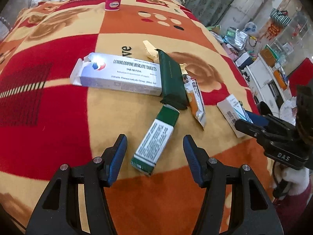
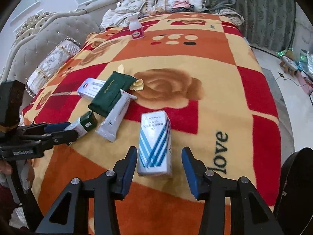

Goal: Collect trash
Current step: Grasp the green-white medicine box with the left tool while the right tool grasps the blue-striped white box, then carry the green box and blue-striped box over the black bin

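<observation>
Between my left gripper (image 1: 155, 152) fingers, low in the frame, the green-and-white box (image 1: 155, 141) is lying untouched, jaws standing open. My right gripper (image 2: 159, 163) is likewise spreading around the blue-striped box (image 2: 154, 145), not pressing it.

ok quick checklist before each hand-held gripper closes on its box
1. Left hand-held gripper open: ok, jaws apart.
2. Green and white box between the left fingers: ok, it lies in the gap, touching neither pad.
3. Right hand-held gripper open: ok, pads not pressing.
4. Blue striped white box centred for the right: not ok, it sits close to one finger, with a wide gap to the other.
5. Neighbours clear of the left grab: ok, the dark green packet and the orange sachet lie beyond the box's far end.
6. Somewhere to drop the trash: cannot tell, no bin in view.
</observation>
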Demonstrator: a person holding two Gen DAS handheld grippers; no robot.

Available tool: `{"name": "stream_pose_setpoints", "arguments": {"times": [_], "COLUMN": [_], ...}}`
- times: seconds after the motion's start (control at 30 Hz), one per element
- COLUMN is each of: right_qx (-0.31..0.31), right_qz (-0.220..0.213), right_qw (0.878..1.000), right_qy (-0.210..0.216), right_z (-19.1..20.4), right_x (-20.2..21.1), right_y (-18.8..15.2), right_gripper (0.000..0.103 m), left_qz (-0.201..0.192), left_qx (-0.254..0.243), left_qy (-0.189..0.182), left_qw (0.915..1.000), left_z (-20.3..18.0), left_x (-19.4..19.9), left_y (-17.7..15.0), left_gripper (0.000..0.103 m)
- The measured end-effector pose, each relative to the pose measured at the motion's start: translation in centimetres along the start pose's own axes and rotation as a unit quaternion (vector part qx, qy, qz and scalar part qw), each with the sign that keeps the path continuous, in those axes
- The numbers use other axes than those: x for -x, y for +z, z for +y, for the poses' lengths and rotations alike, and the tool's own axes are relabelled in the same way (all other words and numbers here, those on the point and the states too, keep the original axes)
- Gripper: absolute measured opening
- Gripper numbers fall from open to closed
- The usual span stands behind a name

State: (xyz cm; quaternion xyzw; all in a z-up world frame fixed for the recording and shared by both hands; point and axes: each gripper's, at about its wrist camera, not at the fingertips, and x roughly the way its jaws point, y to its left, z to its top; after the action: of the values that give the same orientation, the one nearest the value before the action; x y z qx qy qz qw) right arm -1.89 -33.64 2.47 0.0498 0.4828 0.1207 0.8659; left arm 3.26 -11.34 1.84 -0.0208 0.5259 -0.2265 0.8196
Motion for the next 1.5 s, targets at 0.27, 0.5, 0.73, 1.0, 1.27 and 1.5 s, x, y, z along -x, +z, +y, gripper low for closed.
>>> {"name": "stream_pose_setpoints", "arguments": {"times": [0.27, 0.5, 0.73, 1.0, 1.27, 1.5], "right_qx": [-0.002, 0.004, 0.012, 0.008, -0.006, -0.021], "right_qz": [0.001, -0.01, -0.029, -0.054, -0.068, -0.079], "right_qw": [1.0, 1.0, 0.999, 0.998, 0.997, 0.996], "right_qy": [-0.004, -0.005, -0.01, -0.007, -0.02, -0.031], "right_z": [0.4, 0.5, 0.5, 0.1, -1.3, -2.8], "right_x": [-1.9, -1.2, 1.4, 4.0, 6.2, 7.8], "right_y": [0.9, 0.4, -0.6, -1.7, -2.6, -3.4], "right_gripper": [0.044, 0.032, 0.032, 0.032, 0.032, 0.032], "left_qz": [-0.001, -0.007, -0.027, -0.035, -0.04, -0.044], "left_qx": [-0.006, 0.002, -0.004, -0.025, -0.051, -0.073], "left_qy": [0.026, 0.032, 0.009, 0.002, -0.003, -0.008], "left_qw": [0.9996, 0.9995, 0.9996, 0.9991, 0.9979, 0.9963], "left_z": [-0.5, -0.9, -3.5, -7.2, -10.9, -13.9], "left_x": [-0.7, 0.4, 2.5, 3.0, 2.6, 2.4], "left_y": [0.0, -1.1, -1.6, -1.5, -1.2, -1.0], "left_gripper": [0.04, 0.021, 0.021, 0.021, 0.021, 0.021]}}
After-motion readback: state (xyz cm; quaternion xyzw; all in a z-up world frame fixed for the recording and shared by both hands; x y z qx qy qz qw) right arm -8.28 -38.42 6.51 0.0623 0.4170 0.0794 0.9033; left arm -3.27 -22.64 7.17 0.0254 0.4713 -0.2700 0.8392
